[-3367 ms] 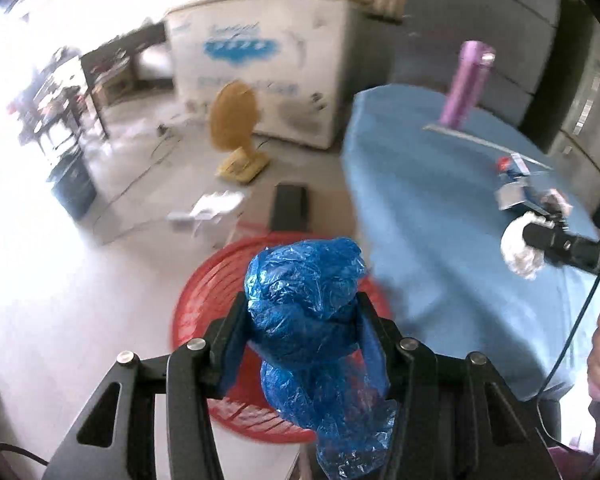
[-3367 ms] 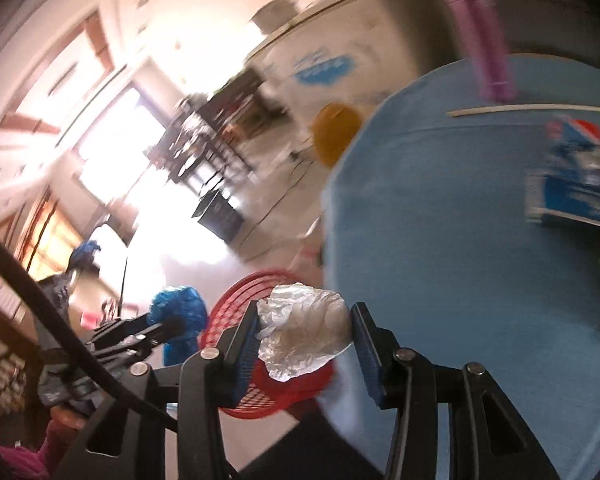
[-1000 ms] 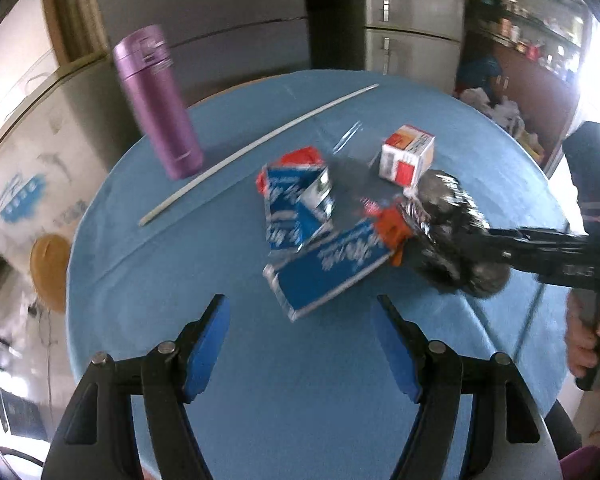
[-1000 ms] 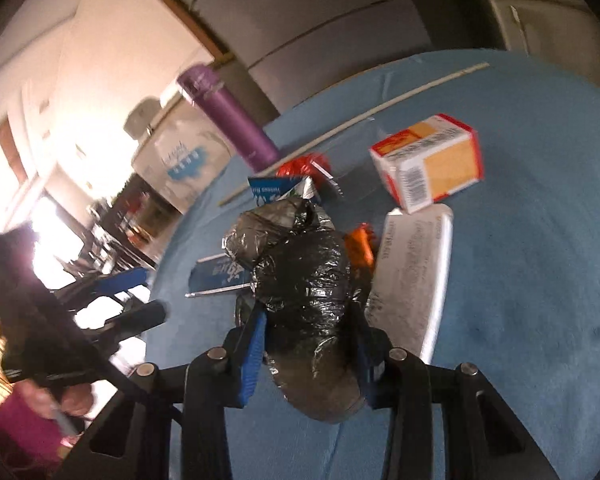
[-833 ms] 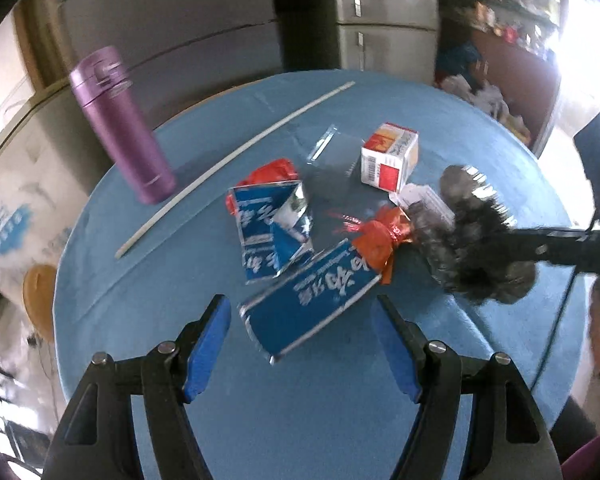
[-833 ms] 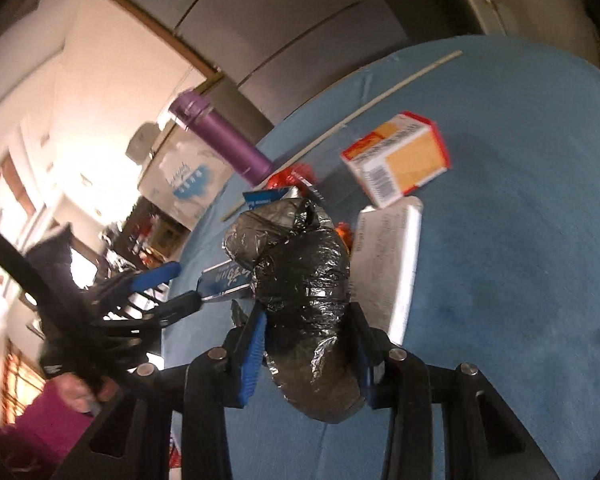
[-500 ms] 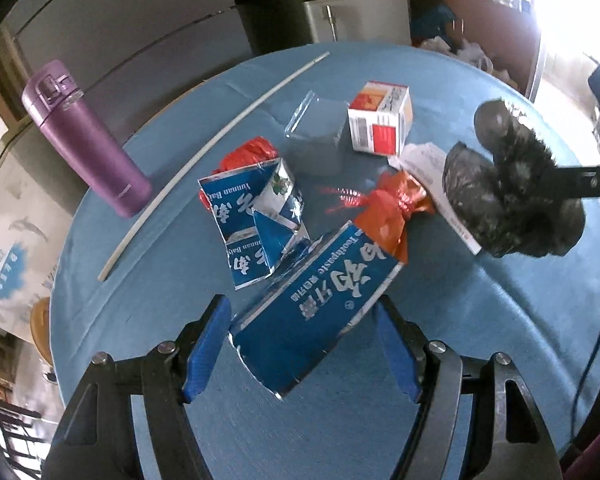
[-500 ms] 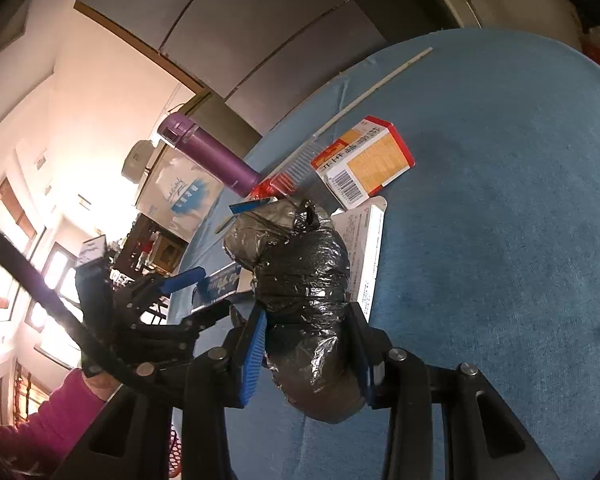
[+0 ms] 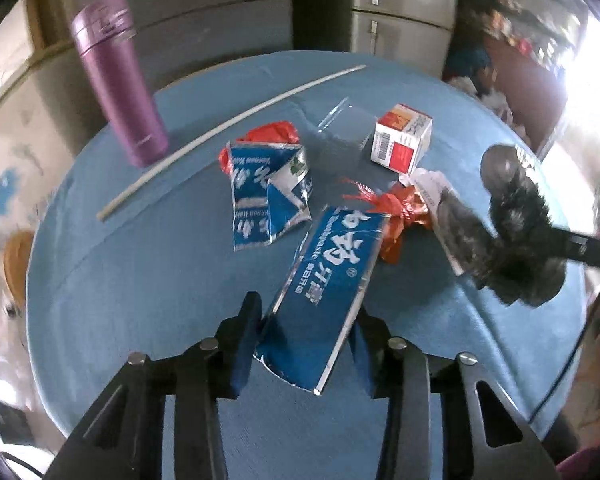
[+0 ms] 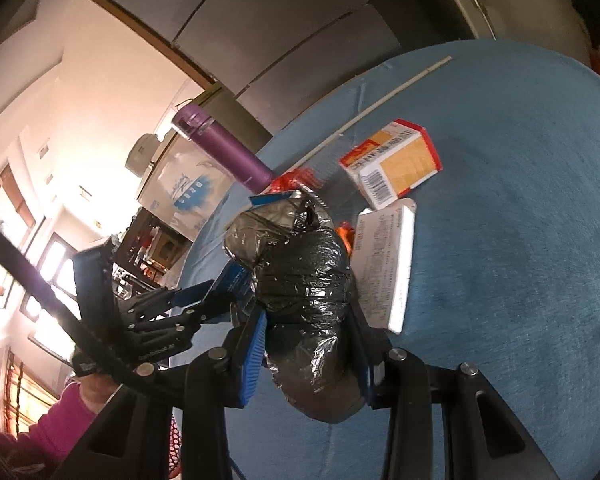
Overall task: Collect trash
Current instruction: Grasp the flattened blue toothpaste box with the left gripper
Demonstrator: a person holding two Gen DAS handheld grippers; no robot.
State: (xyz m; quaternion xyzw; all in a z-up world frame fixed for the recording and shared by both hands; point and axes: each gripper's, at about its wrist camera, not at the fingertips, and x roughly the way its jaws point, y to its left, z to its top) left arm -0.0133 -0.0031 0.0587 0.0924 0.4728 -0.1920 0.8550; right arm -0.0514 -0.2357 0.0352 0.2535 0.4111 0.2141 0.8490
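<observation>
The blue toothpaste box [image 9: 332,276] lies flat on the counter [image 9: 148,288] with its near end between the fingers of the left claw [image 9: 306,346] — jaws have just been closing, narrowed onto it. Its long axis runs away and rightward. A crumpled black bag [image 10: 308,292] is clamped in the right claw [image 10: 310,354].

Setting: lived-in domestic or small-shop back room, not a lab. Evidence: round table with blue cloth [image 9: 148,320] strewn with household packaging; purple thermos flask [image 9: 120,80] standing on it. Behind the table, a white chest freezer with blue logo [image 10: 184,196] and a grey double-door refrigerator [image 9: 404,12]. At right, blurred shelves crowded with small goods [image 9: 516,32]. Left wrist view shows a round yellow object on the floor [image 9: 18,264]. Daylight through wood-framed windows [image 10: 12,208].
</observation>
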